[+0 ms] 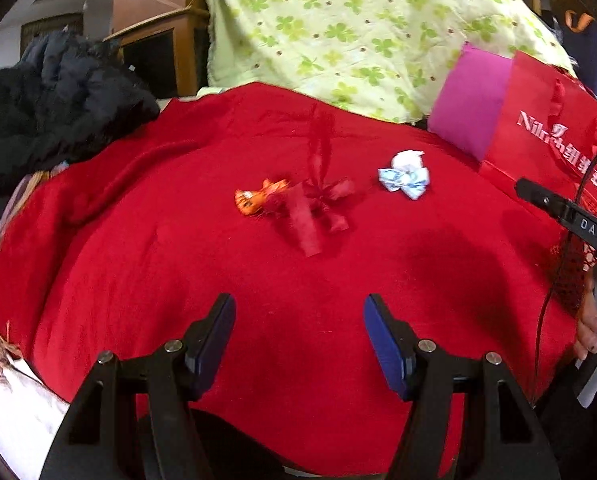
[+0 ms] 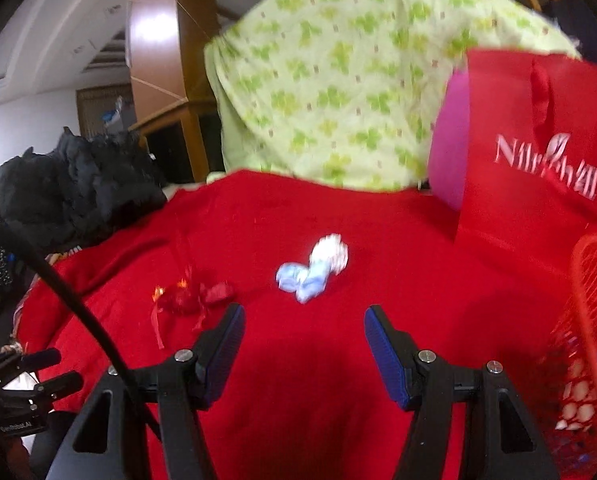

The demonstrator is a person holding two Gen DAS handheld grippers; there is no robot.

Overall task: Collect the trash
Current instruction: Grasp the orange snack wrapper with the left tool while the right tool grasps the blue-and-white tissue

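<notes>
Three scraps of trash lie on the red blanket [image 1: 178,280] — an orange wrapper [image 1: 254,198], a tangle of red ribbon [image 1: 314,204] touching it, and a crumpled white-and-blue wrapper [image 1: 406,176] a little apart to the right. Both grippers hover over the blanket short of the scraps: the left gripper [image 1: 299,330] has its jaws apart with nothing between them, and the right gripper [image 2: 304,338] likewise, just below the white-and-blue wrapper in its view. At the right stand a red paper bag [image 2: 538,152] and a red mesh basket [image 2: 590,320]; behind, green clover-print cloth [image 1: 358,20].
</notes>
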